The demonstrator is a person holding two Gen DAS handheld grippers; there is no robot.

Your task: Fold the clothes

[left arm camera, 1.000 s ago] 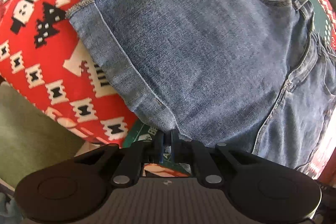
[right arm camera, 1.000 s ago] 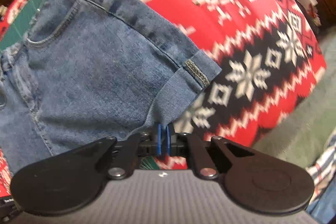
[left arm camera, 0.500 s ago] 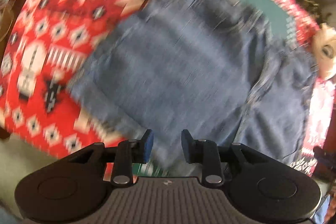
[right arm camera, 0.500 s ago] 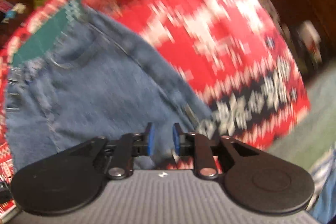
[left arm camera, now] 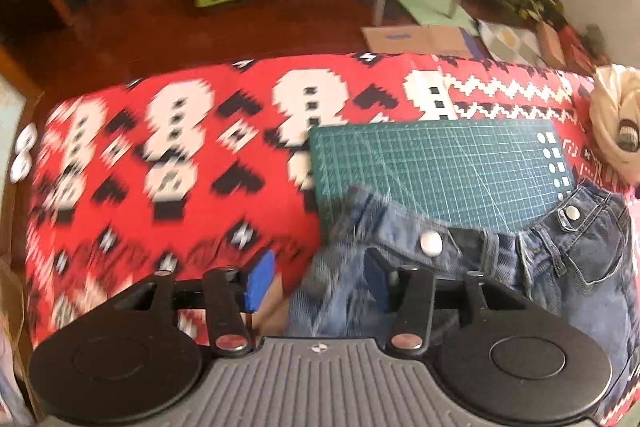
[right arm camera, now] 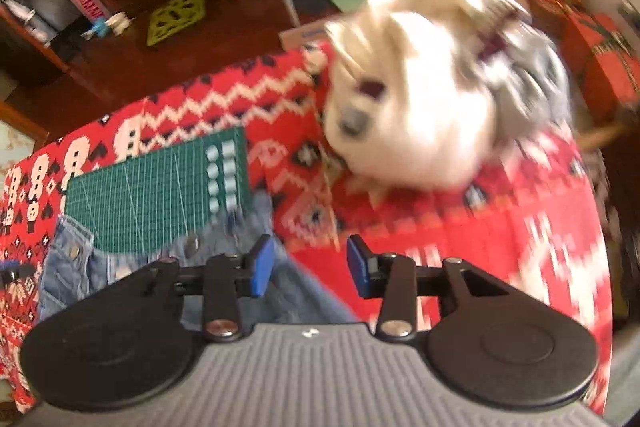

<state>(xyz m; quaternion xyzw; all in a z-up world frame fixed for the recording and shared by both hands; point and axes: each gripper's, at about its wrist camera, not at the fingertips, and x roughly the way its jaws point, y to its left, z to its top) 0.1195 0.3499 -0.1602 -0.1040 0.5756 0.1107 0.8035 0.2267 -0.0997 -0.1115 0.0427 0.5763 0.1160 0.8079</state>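
On the left, the red patterned cloth (left arm camera: 168, 163) covers the counter, and nothing lies on that part. The left tongs (left arm camera: 318, 277) are spread wide and hold nothing. Their blue fingers (left arm camera: 260, 277) hang just over the left end of the denim shorts (left arm camera: 560, 267).

In the middle lies the green cutting mat (left arm camera: 440, 163). The shorts lie partly on the near edge of the mat and partly on the cloth. Their waistband faces the far side, with two metal buttons (left arm camera: 431, 242) showing. The waistband looks a bit bunched at its left end. The near part of the shorts is hidden under the tongs, so I cannot tell how neat the fold is, or if there is a fold at all.

On the right, the right tongs (right arm camera: 310, 267) are spread too and hold nothing. They hang near the right end of the shorts, over the cloth. Farther right sits a cream bundle of clothes (right arm camera: 412, 115), blurry and rumpled.

I think the shorts may be laid flat for folding, or just let go after a fold. The bundle looks like it needs folding.
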